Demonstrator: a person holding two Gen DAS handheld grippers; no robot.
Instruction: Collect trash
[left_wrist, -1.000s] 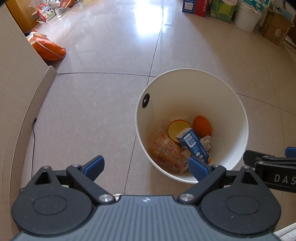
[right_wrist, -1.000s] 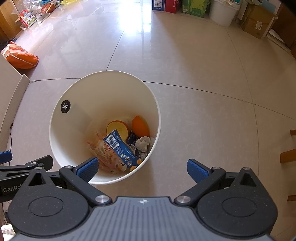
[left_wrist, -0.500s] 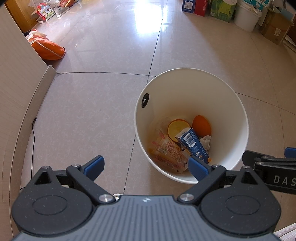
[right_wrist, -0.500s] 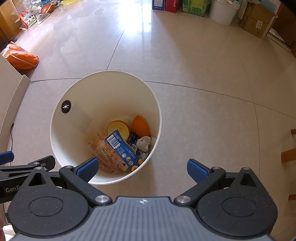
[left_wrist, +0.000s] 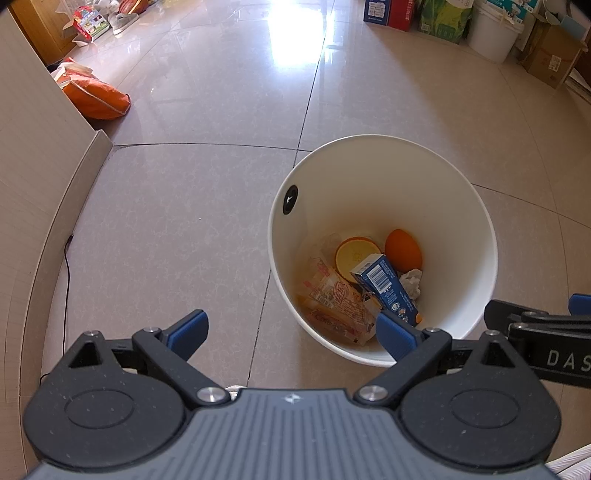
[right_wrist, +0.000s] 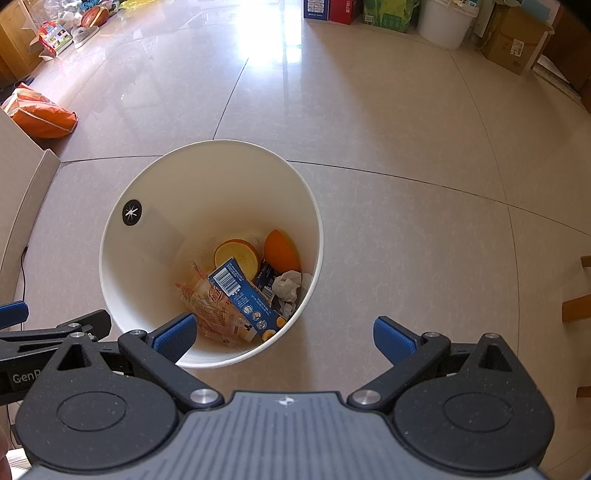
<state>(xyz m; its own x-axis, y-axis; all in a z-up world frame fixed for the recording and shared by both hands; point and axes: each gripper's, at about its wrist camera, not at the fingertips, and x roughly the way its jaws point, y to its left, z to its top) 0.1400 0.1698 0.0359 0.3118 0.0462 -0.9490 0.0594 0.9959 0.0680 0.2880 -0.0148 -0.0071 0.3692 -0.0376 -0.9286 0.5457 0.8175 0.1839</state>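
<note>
Floor: glossy beige tiles (right_wrist: 406, 229) with dark grout lines; a bright patch of window glare at 12 o'clock.
Bin: a white trash bin (right_wrist: 147, 266) stands on the tiles, at 1 o'clock from the left gripper and 11 o'clock from the right; a round black sticker (right_wrist: 132, 212) sits on its inner wall.
Contents: at the bin's bottom lie a blue carton (right_wrist: 243, 295), an orange half (right_wrist: 236, 253) cut side up, a whole orange piece (right_wrist: 280, 251), crumpled white tissue (right_wrist: 286, 286) and a clear printed wrapper (left_wrist: 332, 299).
Left gripper: the left gripper (left_wrist: 291, 328) hangs over bin edge and floor, jaws spread wide, nothing between them.
Right gripper: the right gripper (right_wrist: 284, 334) likewise gapes wide and empty, its left pad over the bin rim.
Room: an orange bag (left_wrist: 96, 98) at 10 o'clock beside a beige panel (left_wrist: 33, 155); boxes (right_wrist: 506, 44) and a white bucket (right_wrist: 447, 22) line the far wall at 1 o'clock.
</note>
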